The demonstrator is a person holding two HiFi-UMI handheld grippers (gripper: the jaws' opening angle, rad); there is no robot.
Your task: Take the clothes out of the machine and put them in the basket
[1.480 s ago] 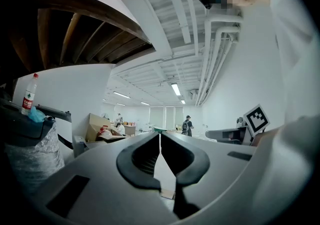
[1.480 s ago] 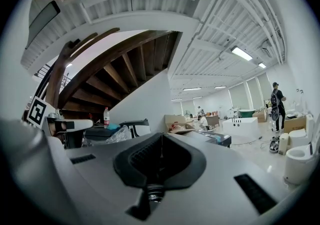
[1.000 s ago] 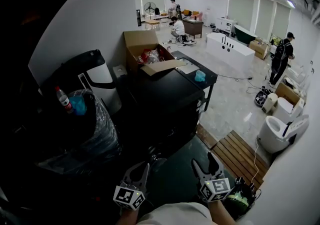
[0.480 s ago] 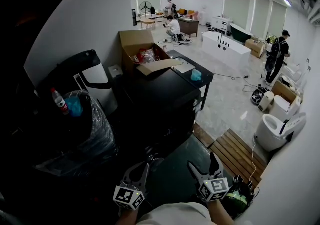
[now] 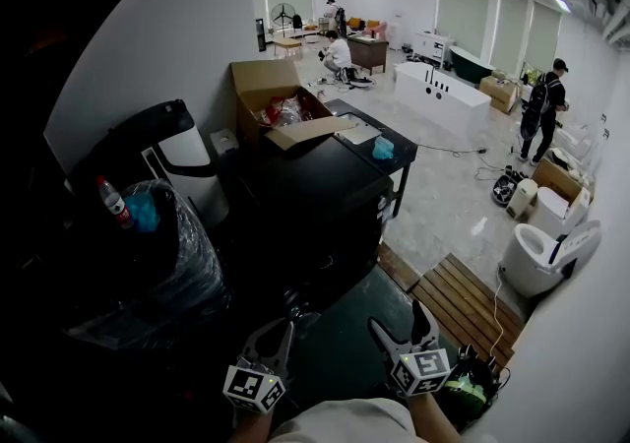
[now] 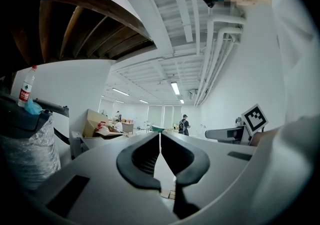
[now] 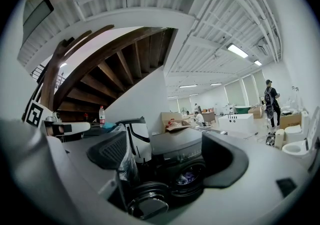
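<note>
Left hand-held gripper (image 5: 284, 330): jaws resting together, empty | right hand-held gripper (image 5: 398, 319): jaws having just been opening, gaping wide, holding nothing | black front-loading washing machine (image 7: 182, 150): standing beyond, on the far side, round door (image 7: 145, 205) hanging open | purplish bundled clothes (image 7: 189, 175): lying inside the machine.

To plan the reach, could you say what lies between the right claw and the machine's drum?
Bare in the right gripper view; the open door hangs leftward.

- Black front-loading washing machine (image 7: 182, 156), with bluish-purple clothes (image 7: 189, 175) inside its round opening.
- Pale grey left tongs (image 5: 285, 331) and right tongs (image 5: 401, 321), each with a black-and-white square-patterned cube (pads dark grey).
- Brown open cardboard box (image 5: 264, 87).
- Clear plastic bottle (image 5: 110, 201) with a red label.
- Brown slatted wooden platform (image 5: 465, 305).
</note>
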